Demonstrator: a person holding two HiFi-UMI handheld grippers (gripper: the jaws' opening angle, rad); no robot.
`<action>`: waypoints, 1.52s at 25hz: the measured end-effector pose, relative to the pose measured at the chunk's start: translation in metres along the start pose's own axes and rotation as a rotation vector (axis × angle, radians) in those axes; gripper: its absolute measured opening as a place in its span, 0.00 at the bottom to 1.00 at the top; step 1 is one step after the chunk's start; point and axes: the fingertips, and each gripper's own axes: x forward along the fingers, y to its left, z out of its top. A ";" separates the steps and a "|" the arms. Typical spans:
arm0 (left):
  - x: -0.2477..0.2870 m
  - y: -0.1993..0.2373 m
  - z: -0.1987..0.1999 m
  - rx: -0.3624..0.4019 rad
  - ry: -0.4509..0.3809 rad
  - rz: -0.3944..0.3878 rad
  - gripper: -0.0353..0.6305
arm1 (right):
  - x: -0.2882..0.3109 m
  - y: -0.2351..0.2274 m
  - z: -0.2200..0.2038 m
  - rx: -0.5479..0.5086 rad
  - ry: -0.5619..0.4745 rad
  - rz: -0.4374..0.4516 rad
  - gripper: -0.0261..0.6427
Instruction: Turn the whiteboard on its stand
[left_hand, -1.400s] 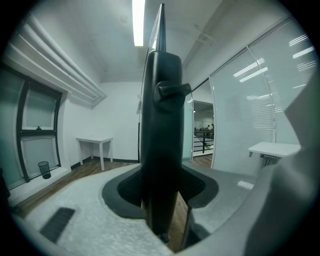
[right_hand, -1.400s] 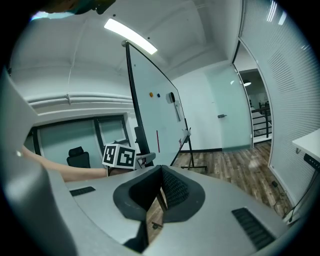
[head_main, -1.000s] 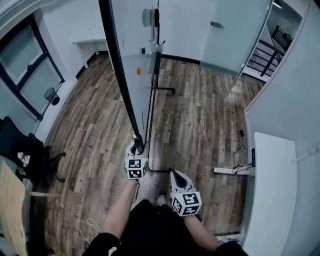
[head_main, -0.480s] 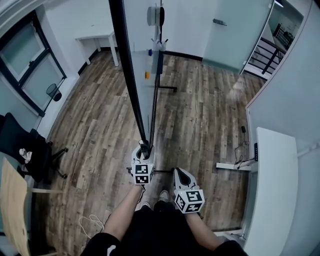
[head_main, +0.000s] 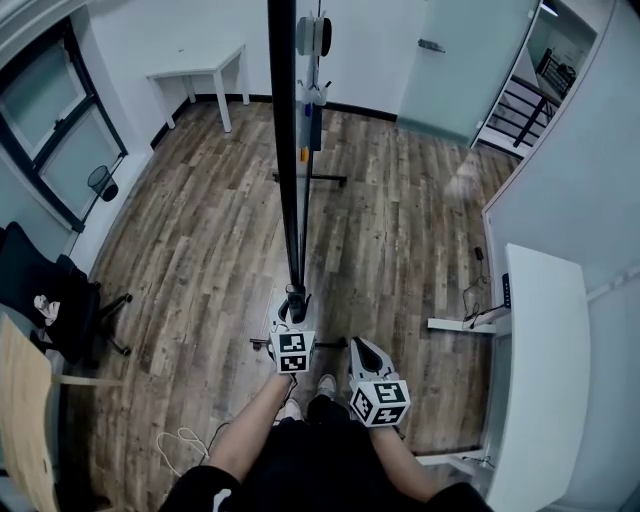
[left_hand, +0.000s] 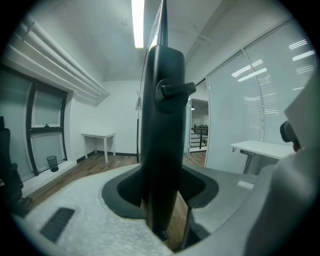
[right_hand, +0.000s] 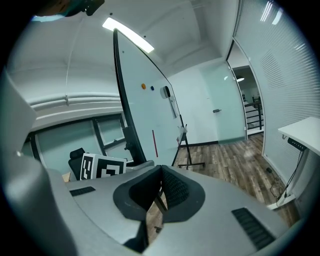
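Note:
The whiteboard (head_main: 286, 150) shows edge-on in the head view as a long black frame that runs away from me over its stand (head_main: 312, 178). My left gripper (head_main: 294, 306) is shut on the near end of that frame. In the left gripper view the black frame (left_hand: 163, 125) fills the gap between the pads of the left gripper (left_hand: 162, 186). My right gripper (head_main: 359, 351) hangs to the right of the board, apart from it, shut with nothing in it. In the right gripper view the right gripper (right_hand: 160, 187) faces the whiteboard's face (right_hand: 145, 115), which carries small magnets.
A white desk (head_main: 535, 370) stands along the right wall, with cables (head_main: 478, 300) on the floor beside it. An office chair (head_main: 45, 310) and a bin (head_main: 100, 187) stand at the left. A small white table (head_main: 200, 72) is at the far wall. A glass door (head_main: 460, 60) stands at the back right.
The whiteboard's near end has swung to the right, so the board now points straight away from me. My left gripper moved right with it, still gripping. The right gripper barely moved.

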 end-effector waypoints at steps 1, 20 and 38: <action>-0.003 0.000 0.001 -0.002 -0.001 0.000 0.33 | -0.002 0.002 0.000 0.001 0.001 -0.003 0.06; -0.020 -0.009 0.003 0.024 0.054 -0.018 0.35 | -0.008 -0.003 0.008 -0.006 -0.011 -0.004 0.06; -0.151 -0.012 0.063 -0.053 -0.073 -0.044 0.23 | -0.005 0.024 0.009 -0.020 -0.022 0.030 0.06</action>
